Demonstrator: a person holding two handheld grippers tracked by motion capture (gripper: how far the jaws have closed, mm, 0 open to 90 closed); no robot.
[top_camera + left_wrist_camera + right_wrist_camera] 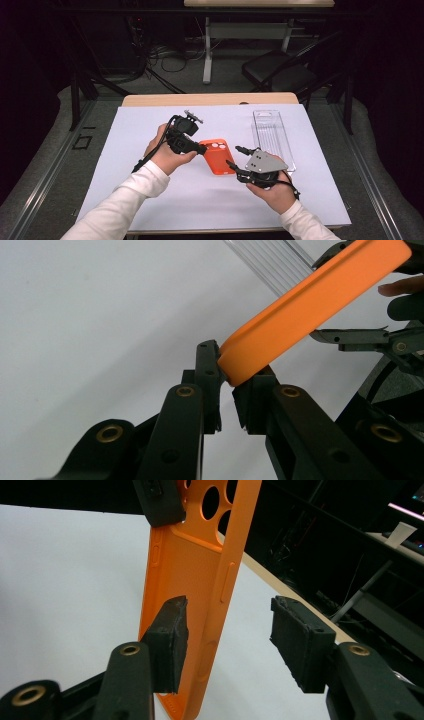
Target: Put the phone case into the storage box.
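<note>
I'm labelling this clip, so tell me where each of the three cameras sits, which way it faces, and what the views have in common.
High view: fixed above the person's side, facing forward and down on the table; both forearms, left gripper and right gripper show.
Left gripper view: rides the left gripper, looking along its jaws, clamped on a corner of the orange phone case; the other gripper farther off.
Right gripper view: rides the right gripper, looking along its jaws, which stand apart around the case's lower end.
Shared: all three show the orange phone case; high and left gripper views also share the clear plastic tray.
</note>
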